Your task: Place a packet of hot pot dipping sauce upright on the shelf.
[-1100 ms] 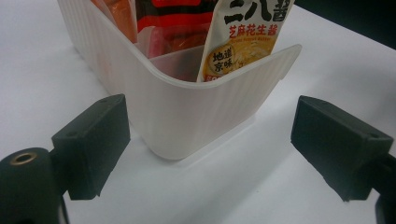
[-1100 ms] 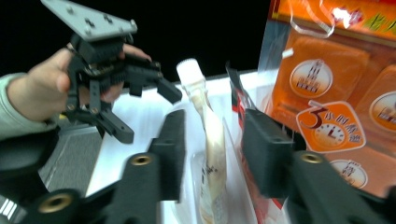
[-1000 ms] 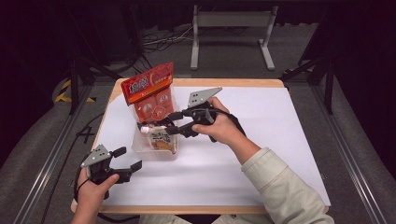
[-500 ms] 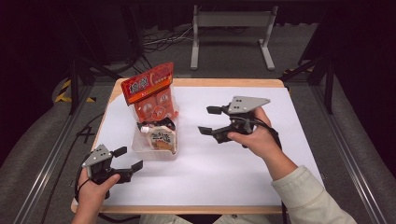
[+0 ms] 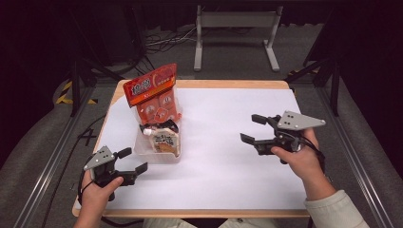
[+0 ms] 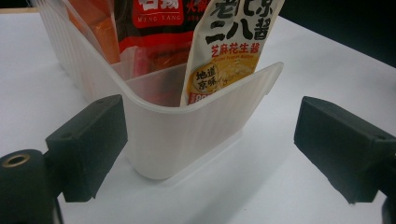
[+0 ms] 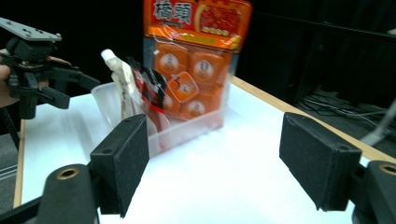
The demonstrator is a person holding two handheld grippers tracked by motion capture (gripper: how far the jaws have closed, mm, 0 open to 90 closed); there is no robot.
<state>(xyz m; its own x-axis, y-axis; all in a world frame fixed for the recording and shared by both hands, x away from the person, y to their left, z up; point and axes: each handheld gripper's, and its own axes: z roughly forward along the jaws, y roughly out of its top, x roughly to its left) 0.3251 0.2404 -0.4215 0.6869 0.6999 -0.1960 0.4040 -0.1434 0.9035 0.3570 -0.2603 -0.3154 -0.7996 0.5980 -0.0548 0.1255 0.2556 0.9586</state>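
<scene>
A clear plastic bin (image 5: 159, 156) stands on the white table's left half. Upright in it are a tall orange snack pack (image 5: 154, 97), a red-and-black packet (image 5: 159, 127) and a white sauce pouch (image 5: 166, 141). My left gripper (image 5: 134, 160) rests open just in front of the bin. In the left gripper view its jaws stand either side of the bin's near corner (image 6: 187, 135) without touching, with the pouch (image 6: 233, 51) behind. My right gripper (image 5: 251, 128) hovers at the table's right, far from the bin. Its jaws have just been opening, with nothing between them (image 7: 215, 163).
The white sheet (image 5: 223, 142) covers a wooden table with dark floor on all sides. A metal stand (image 5: 235, 28) and cables lie beyond the far edge. In the right gripper view the orange pack (image 7: 196, 60) and the left gripper (image 7: 42, 88) sit farther off.
My right gripper has pulled away from the bin and crossed to the right side of the table, empty. The sauce pouch stays in the bin. The left hand has kept still.
</scene>
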